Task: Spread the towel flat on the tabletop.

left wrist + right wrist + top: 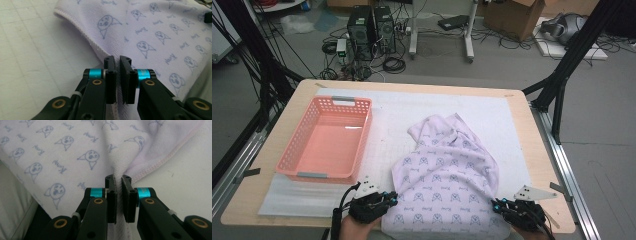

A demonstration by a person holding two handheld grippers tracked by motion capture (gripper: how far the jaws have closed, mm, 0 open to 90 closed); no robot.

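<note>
Though partly hidden, both grippers [393, 198] [495, 205] on towel [447, 170].

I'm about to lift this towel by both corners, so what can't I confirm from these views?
- High view: the towel's near edge runs off the bottom of the frame.
- High view: the left gripper and right gripper bodies hide the pinched corners.
- Both gripper views: the cloth below the fingers is covered by them.
- High view: the towel's folded underside is hidden.

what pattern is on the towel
Pale lilac terry towel printed with small blue cartoon faces, clearest in the left gripper view.
</note>
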